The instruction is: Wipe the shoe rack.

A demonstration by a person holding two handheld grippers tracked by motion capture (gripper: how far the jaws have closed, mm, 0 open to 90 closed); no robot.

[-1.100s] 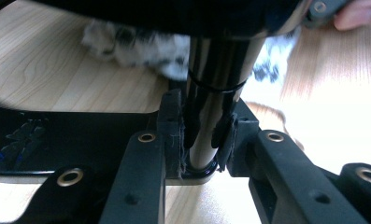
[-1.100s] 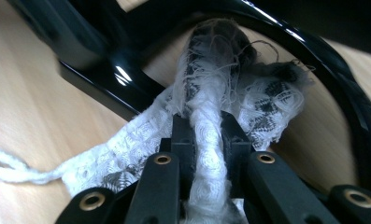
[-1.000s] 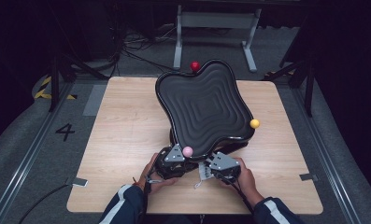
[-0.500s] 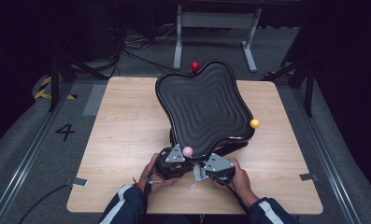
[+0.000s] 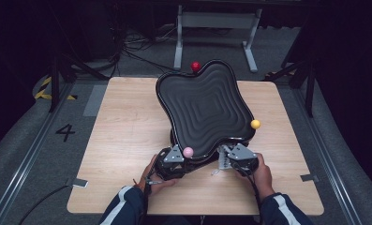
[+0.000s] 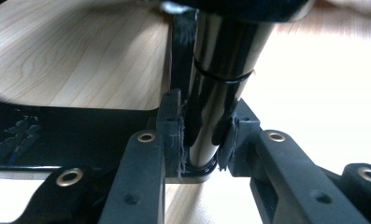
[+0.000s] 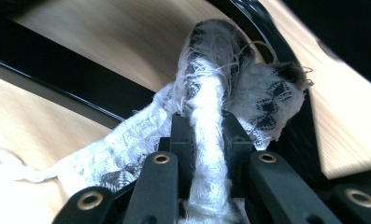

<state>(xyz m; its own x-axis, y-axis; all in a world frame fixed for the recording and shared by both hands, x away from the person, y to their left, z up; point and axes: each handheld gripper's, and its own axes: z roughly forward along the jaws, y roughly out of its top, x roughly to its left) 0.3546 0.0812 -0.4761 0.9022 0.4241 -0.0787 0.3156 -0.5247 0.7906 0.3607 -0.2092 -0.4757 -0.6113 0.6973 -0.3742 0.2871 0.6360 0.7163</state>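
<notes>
Left gripper [image 6: 199,140]: clamped on black stand post [image 6: 220,84].
Right gripper [image 7: 206,140]: pinching white cloth [image 7: 211,93].
Progress: wiping stand near desk's front edge, unfinished.

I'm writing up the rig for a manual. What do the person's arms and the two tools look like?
Both sleeves are dark navy with white stripes. The left tool and right tool are black, each topped by a grey three-cornered plate. Up close, the fingers are matt black bars with brass-coloured eyelets and dark, worn pads. A thin dark cable trails toward the person.
</notes>
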